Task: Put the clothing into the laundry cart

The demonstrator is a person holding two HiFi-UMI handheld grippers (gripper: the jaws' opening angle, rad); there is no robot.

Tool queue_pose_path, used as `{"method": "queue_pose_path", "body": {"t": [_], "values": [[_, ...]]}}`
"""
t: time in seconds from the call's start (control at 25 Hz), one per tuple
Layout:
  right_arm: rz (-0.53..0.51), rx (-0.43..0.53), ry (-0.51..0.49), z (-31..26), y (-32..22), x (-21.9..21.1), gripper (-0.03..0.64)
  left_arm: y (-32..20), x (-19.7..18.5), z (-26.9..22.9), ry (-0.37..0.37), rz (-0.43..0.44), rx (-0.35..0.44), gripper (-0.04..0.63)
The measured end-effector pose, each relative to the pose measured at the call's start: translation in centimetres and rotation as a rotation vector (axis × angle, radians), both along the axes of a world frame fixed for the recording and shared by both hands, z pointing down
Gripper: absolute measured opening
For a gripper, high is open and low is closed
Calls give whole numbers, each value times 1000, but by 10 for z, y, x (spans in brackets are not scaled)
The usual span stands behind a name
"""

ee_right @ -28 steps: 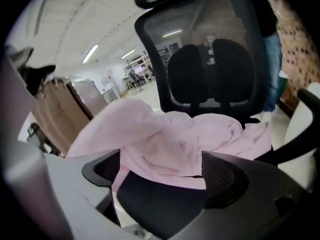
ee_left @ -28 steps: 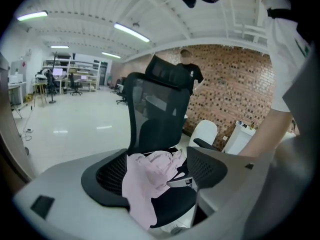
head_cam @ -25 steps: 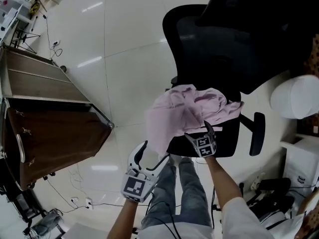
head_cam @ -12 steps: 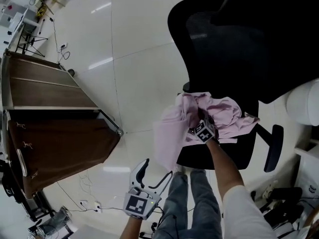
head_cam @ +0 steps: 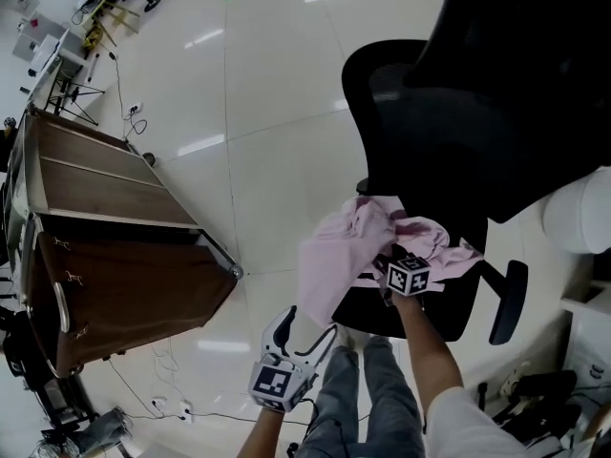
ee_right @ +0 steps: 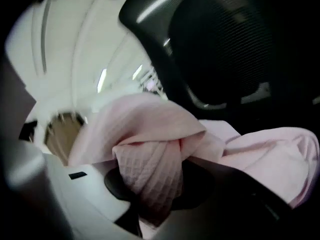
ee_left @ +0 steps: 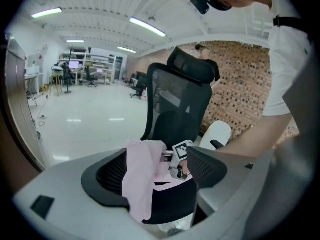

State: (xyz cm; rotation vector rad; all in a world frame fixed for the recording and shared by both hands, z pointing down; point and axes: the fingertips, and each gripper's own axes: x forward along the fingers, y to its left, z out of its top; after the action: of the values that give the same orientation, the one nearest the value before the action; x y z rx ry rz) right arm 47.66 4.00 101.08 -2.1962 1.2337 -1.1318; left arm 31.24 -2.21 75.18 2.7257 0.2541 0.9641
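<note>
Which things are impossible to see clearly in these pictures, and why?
- Inside of the laundry cart: head view shows only its brown outer wall.
- Pads of the right gripper: its jaws have just closed, and pink cloth covers them in every view.
- Kind of pink garment: it lies bunched on the chair; right gripper view is blurred.

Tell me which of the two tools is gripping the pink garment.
The right tool, over the office chair: its jaws have just closed on a fold of the pink garment. The left tool hangs open and empty lower down.
</note>
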Motion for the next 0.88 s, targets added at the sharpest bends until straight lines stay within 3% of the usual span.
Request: {"method": "queue_pose_path", "body": {"t": [0.08,0.16,0.32,0.56,0.8,0.88], "values": [[176,293,-8,-71,17,17,147,-2,6,-20,31,-11,0,353],[168,415,66,-135,28,18,147,-5,10,-41,66,-26,-6,353],[1,455,215,-259,23,-11,146,-12,14,-88,134,-58,-20,353],[-25,689,322,-446,15,-42,146,-32,3,-176,307,-99,22,353],[-15,803,515,-618,37,-54,146,-52,-41,-265,475,-122,104,353],[-13,801,572,-672,50,-66,146,-54,-65,-296,527,-141,102,353]]}}
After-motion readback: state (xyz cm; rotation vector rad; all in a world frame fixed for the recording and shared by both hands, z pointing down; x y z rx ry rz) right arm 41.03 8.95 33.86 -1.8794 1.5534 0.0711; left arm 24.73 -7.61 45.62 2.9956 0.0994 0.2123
